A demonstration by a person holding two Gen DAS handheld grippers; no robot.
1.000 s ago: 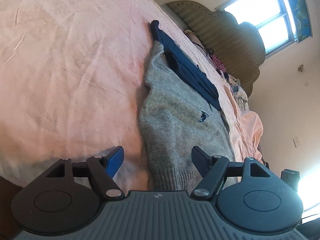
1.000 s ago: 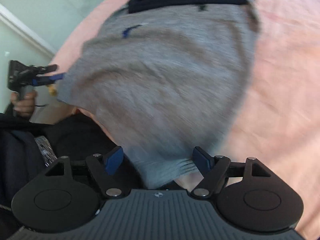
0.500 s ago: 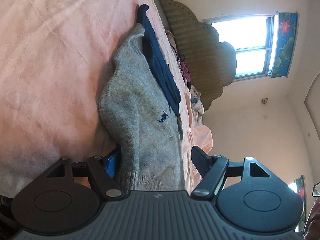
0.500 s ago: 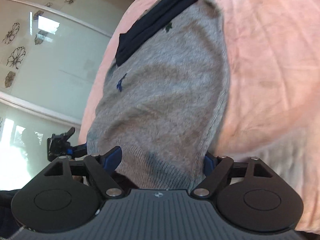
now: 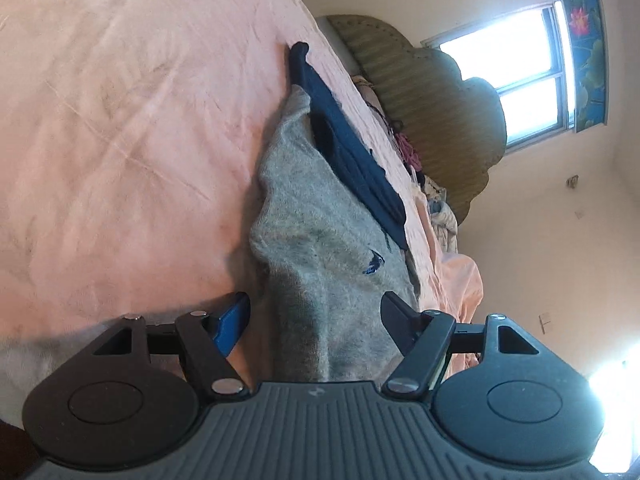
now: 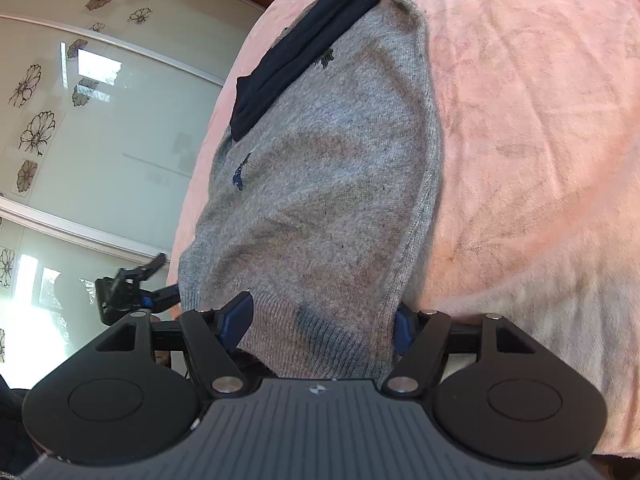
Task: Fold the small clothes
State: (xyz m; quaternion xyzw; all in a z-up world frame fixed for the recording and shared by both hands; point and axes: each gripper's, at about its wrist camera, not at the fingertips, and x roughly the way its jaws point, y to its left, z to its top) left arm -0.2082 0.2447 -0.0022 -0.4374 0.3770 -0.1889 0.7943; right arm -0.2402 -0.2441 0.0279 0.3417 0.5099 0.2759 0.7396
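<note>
A small grey knitted sweater [image 5: 320, 240] with a dark blue collar [image 5: 352, 152] lies on a pink bedsheet [image 5: 120, 120]. It also shows in the right wrist view [image 6: 320, 184], with its collar [image 6: 304, 44] at the far end. My left gripper [image 5: 316, 320] is open, and the sweater's ribbed hem runs between its wide-apart fingers. My right gripper [image 6: 324, 320] is open around the hem's other corner [image 6: 320, 340]. The left gripper [image 6: 136, 288] shows at the sweater's left edge in the right wrist view.
An olive headboard [image 5: 440, 100] with a heap of other clothes [image 5: 432, 196] stands at the far end of the bed. A bright window [image 5: 516, 76] is behind it. A glass wardrobe door with flower prints [image 6: 80, 120] is beyond the bed's left edge.
Both grippers have moved in onto the sweater's hem over the last second and tilted. The left view has swung back a little since half a second ago. Both jaws stay open.
</note>
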